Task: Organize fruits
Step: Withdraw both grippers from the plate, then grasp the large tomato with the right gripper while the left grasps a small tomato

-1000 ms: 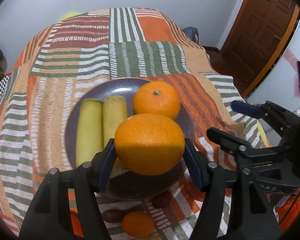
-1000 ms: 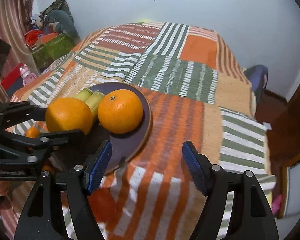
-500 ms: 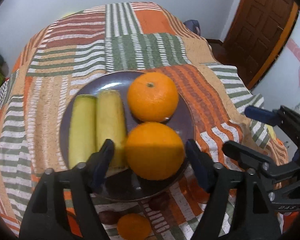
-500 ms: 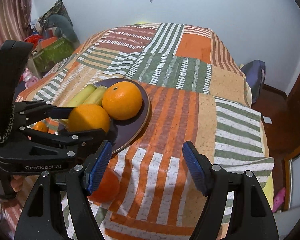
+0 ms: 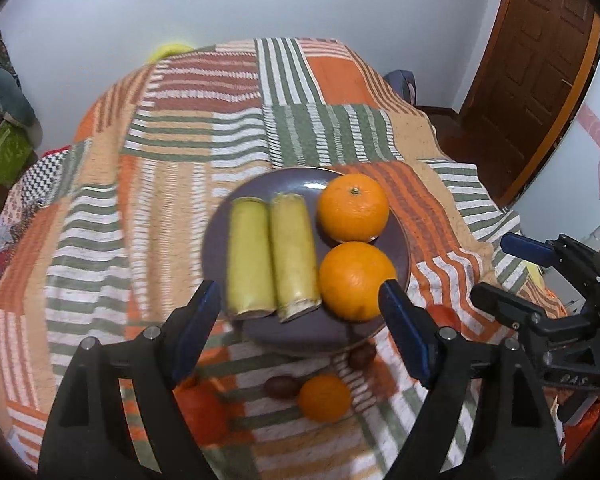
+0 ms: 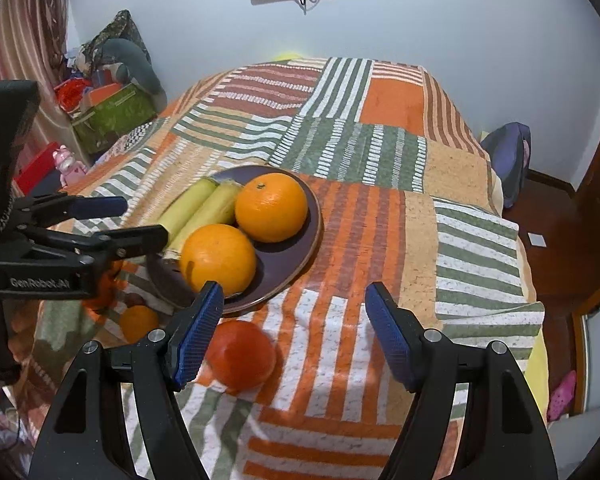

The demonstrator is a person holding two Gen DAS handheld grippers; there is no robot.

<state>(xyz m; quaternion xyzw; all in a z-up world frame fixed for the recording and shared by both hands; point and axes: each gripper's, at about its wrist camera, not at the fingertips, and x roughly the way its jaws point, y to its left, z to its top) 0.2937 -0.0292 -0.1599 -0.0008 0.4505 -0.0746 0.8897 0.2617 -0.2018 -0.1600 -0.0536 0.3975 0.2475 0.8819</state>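
Striped patchwork bedspread [image 5: 180,160] on a bed, purple plate [image 5: 300,336] near its near edge bearing two oranges [image 5: 354,280] and two pale green pieces [image 5: 272,254], left tongs [image 5: 300,326] just opened and empty, right tongs [image 6: 294,330] open, empty, above a red fruit [image 6: 242,356].

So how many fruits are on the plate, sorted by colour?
Orange fruits: 2
Yellow-green fruits: 2
Total on the plate: 4
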